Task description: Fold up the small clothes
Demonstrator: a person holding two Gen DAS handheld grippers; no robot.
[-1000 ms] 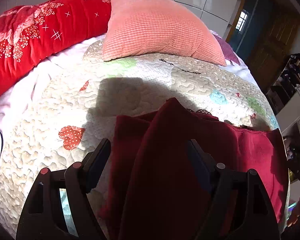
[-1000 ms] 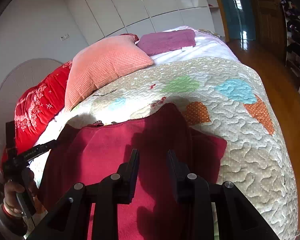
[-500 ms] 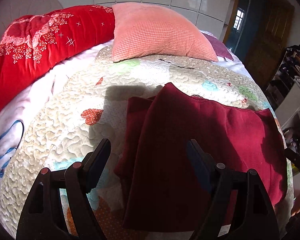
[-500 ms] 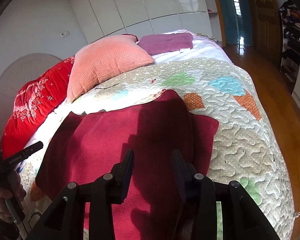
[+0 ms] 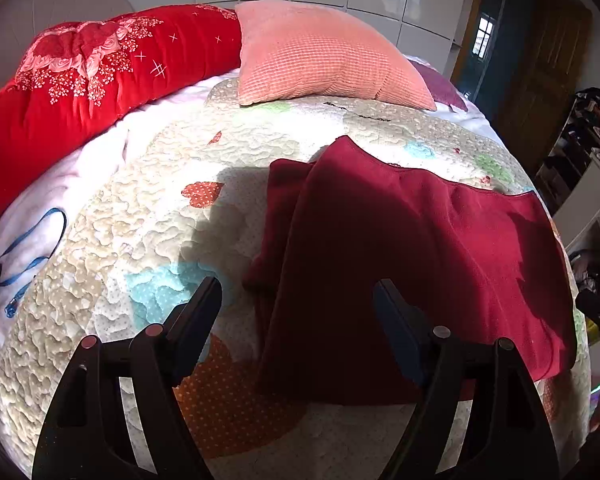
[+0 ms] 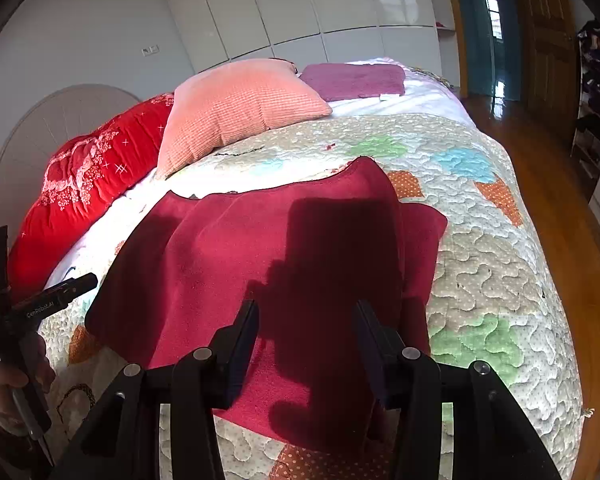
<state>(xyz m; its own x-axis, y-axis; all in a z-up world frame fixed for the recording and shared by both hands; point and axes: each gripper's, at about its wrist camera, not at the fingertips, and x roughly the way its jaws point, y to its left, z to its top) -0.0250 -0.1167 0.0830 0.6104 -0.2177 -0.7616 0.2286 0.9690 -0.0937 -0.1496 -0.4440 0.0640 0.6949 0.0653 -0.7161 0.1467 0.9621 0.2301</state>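
My left gripper (image 5: 298, 304) gapes empty; my right gripper (image 6: 305, 328) is opening, nothing between. Ahead the red garment (image 6: 268, 264) lies flat, sleeves folded in, probably ready for halving.

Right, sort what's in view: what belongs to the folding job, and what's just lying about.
Belongs to the job:
- dark red garment, spread on the quilt
- left gripper, open, empty
- right gripper, jaws opening, nothing between them

Just lying about:
- salmon pillow
- red floral bolster
- purple towel
- blue lanyard
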